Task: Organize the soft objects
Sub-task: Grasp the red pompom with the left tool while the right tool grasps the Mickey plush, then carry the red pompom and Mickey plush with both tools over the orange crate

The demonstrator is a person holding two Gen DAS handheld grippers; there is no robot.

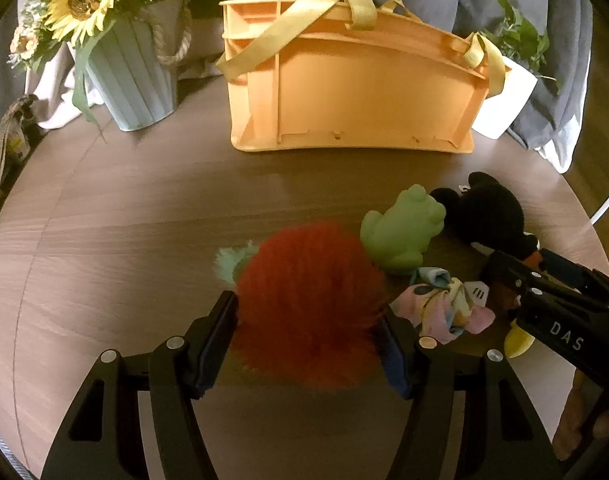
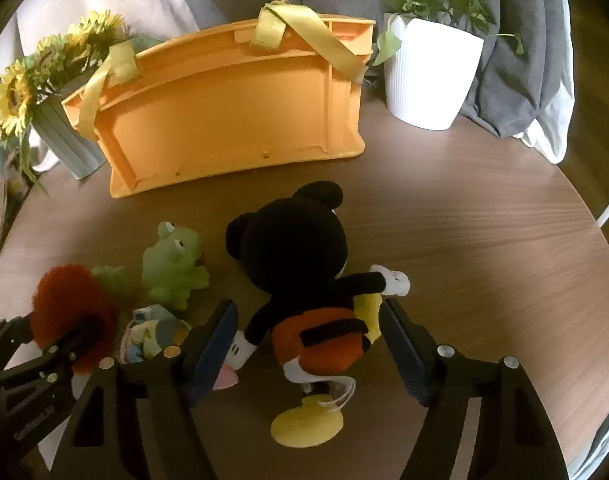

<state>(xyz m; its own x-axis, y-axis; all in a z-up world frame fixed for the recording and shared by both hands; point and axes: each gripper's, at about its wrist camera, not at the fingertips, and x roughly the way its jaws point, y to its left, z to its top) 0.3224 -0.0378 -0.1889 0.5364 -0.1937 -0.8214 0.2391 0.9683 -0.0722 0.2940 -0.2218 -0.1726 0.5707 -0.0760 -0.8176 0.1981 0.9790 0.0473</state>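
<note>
A fluffy orange-red toy (image 1: 308, 304) with a pale green tuft lies on the round wooden table (image 1: 124, 220). My left gripper (image 1: 309, 308) is open and straddles it, fur brushing both pads. Right of it lie a green frog (image 1: 400, 232), a pastel cloth bundle (image 1: 444, 308) and a black mouse plush (image 2: 292, 248) in red shorts. My right gripper (image 2: 308, 312) stands open around the plush's shorts, with a gap on each side. Behind the toys an orange basket (image 2: 224, 116) with yellow straps lies tipped, its underside towards me. The left gripper (image 2: 64, 344) also shows in the right wrist view.
A grey-green pot of sunflowers (image 1: 132, 80) stands at the back left of the basket, and a white pot with a leafy plant (image 2: 428, 76) at its right. Grey and white cloth hangs behind. The table's curved edge (image 2: 584, 240) runs close on the right.
</note>
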